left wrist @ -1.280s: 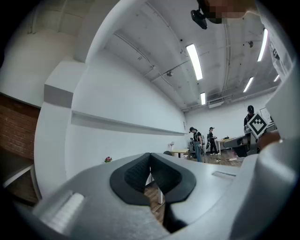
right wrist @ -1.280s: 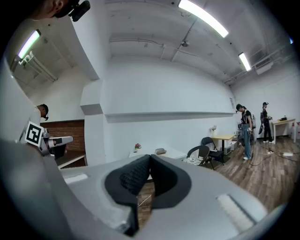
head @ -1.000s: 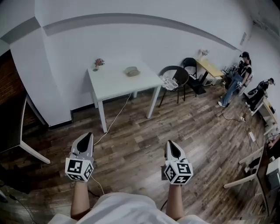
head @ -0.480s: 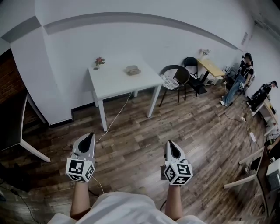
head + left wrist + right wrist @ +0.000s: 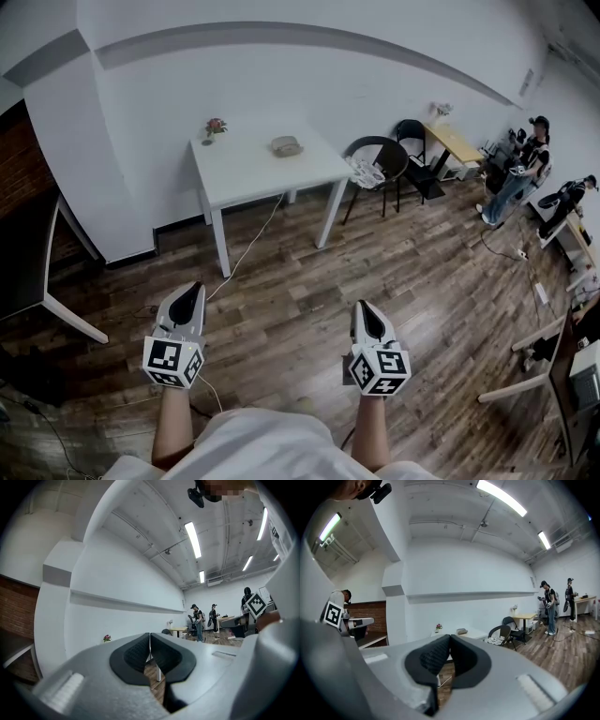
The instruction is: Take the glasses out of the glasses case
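Note:
A grey glasses case (image 5: 285, 145) lies closed on the white table (image 5: 244, 178) against the far wall; it also shows small in the right gripper view (image 5: 462, 631). No glasses are visible. My left gripper (image 5: 190, 292) and right gripper (image 5: 363, 310) are held low over the wooden floor, well short of the table. In both gripper views the jaws meet at the tips, with nothing between them: left gripper (image 5: 150, 635), right gripper (image 5: 450, 636).
A small pot of flowers (image 5: 213, 128) stands at the table's back left corner. A white cable (image 5: 246, 251) trails from the table across the floor. Black chairs (image 5: 377, 166) and a wooden desk (image 5: 452, 143) stand to the right. People (image 5: 520, 167) are at the far right.
The head view has shifted slightly; the table and case sit a little higher in frame. Both grippers stay shut and almost still. The people at the right have moved a little.

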A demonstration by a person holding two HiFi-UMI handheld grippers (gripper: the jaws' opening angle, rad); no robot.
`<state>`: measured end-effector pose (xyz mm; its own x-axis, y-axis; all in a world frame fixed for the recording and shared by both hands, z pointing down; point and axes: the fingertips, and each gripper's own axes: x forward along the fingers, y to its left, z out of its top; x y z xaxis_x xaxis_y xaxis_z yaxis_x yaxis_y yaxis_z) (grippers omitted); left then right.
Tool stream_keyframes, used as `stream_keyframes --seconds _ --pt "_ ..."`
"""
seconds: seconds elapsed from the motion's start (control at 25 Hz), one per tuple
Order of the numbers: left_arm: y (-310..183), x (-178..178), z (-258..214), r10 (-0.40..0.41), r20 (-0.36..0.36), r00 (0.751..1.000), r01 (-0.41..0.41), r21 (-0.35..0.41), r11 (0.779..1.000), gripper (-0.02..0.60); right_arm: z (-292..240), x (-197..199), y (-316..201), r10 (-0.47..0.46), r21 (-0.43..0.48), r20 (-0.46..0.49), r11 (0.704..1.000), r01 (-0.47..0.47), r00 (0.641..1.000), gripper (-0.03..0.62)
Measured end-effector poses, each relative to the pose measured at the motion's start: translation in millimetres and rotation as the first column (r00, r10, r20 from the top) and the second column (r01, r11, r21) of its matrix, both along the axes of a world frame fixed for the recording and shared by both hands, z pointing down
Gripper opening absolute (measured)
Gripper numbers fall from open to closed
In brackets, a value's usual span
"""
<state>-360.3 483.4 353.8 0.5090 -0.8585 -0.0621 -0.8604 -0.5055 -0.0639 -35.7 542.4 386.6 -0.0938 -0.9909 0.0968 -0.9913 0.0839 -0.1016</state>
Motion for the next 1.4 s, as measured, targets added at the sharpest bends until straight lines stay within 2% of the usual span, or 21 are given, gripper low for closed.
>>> stream_keyframes --seconds 0.16,0.36,0.96,1.24,1.4 --pt "3 0 1 -0.003 0.004 1.0 0.003 -0.003 1.0 0.015 -2 1 2 0.004 0.009 0.004 1.0 -0.005 1.0 0.003" --pt "2 -2 6 -0.007 -0.002 1.0 0.007 -0.019 1.0 0.08 -1 -1 3 0.001 0.006 0.007 1.0 -0.001 1.0 0.003" --pt "-3 -7 17 0.017 -0.022 1.0 -0.018 -0.043 0.999 0.08 6 -13 6 0.006 -0.019 -0.011 1.0 -0.006 1.0 0.003" --pt "-6 8 25 0.047 -0.017 0.999 -0.048 -0.057 0.997 0.08 12 0 6 0.03 -0.023 0.002 0.999 -0.03 1.0 0.003" --pt "-20 12 24 0.044 -0.009 0.999 -0.045 -0.062 0.997 0.08 11 0 -12 0.018 -0.027 0.006 0.999 -0.018 1.0 0.003"
